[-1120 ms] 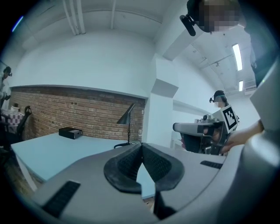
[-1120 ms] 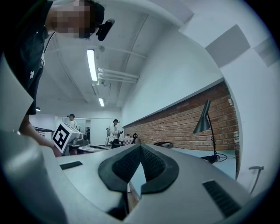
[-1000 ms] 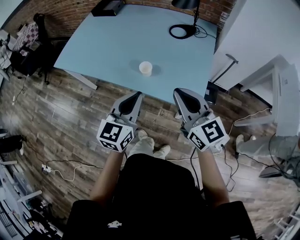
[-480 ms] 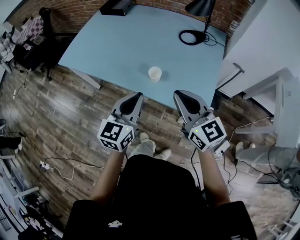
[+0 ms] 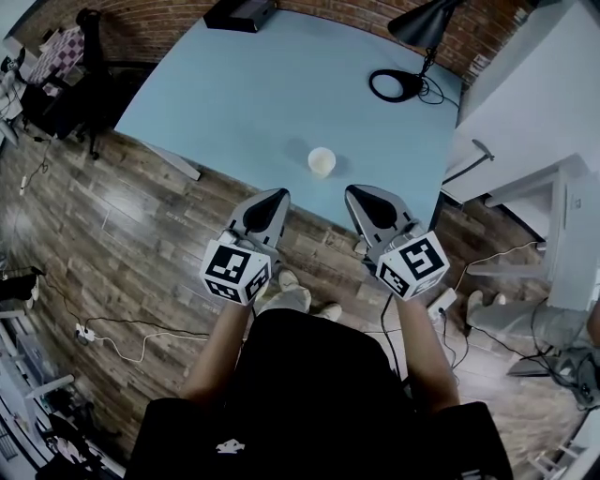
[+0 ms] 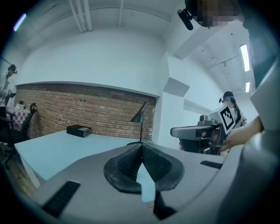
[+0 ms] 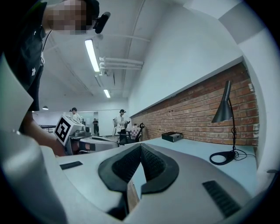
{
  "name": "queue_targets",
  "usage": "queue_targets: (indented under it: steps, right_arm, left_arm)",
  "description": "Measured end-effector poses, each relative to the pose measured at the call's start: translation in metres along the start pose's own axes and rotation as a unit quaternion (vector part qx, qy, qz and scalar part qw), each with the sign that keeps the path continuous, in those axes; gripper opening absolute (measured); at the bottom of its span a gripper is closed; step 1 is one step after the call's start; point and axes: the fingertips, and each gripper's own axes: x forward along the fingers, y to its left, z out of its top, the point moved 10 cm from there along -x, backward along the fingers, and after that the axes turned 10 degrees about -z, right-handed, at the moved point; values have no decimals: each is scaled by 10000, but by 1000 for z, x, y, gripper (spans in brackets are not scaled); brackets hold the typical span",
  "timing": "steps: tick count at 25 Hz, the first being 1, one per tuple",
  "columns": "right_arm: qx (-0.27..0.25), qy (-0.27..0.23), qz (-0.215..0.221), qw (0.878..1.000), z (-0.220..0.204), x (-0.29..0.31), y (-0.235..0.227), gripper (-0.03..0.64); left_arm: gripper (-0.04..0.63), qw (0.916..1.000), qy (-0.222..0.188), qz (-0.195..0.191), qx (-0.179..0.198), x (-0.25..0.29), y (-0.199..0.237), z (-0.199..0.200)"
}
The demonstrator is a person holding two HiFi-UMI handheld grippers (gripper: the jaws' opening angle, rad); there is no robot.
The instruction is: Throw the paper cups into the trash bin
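Note:
A single white paper cup (image 5: 322, 161) stands upright near the front edge of the light blue table (image 5: 234, 94). Both grippers hover over the wooden floor just short of that edge, side by side and pointing at the table. My left gripper (image 5: 278, 195) is shut and empty, below and left of the cup. My right gripper (image 5: 354, 192) is also shut and empty, below and right of the cup. In the left gripper view the jaws (image 6: 141, 147) meet at their tips, and likewise in the right gripper view (image 7: 140, 147). The cup shows in neither gripper view. No trash bin is in view.
A black desk lamp (image 5: 417, 23) with a ring base (image 5: 394, 86) and a black box (image 5: 241, 13) stand at the table's far side by the brick wall. A white cabinet (image 5: 525, 103) is to the right. Cables (image 5: 122, 342) lie on the floor. People stand far off (image 7: 120, 120).
Both grippers have come closer to the table edge, and the cup now lies nearer to them, between and just beyond their tips. Both stayed shut.

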Motion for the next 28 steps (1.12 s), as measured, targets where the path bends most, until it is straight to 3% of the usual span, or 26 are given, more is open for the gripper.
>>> queue_targets:
  steps: [6, 12, 28]
  right_arm:
    - [-71, 393, -145, 9991, -11, 36, -4, 5]
    - [-307, 1060, -257, 9936, -26, 68, -5, 5]
    - [-1467, 2502, -152, 9569, -70, 137, -2, 6]
  left_arm:
    - [9, 10000, 34, -36, 33, 5, 30, -1]
    - [9, 9998, 47, -116, -178, 7, 49, -9]
    - [9, 9981, 98, -32, -613, -20, 90, -34]
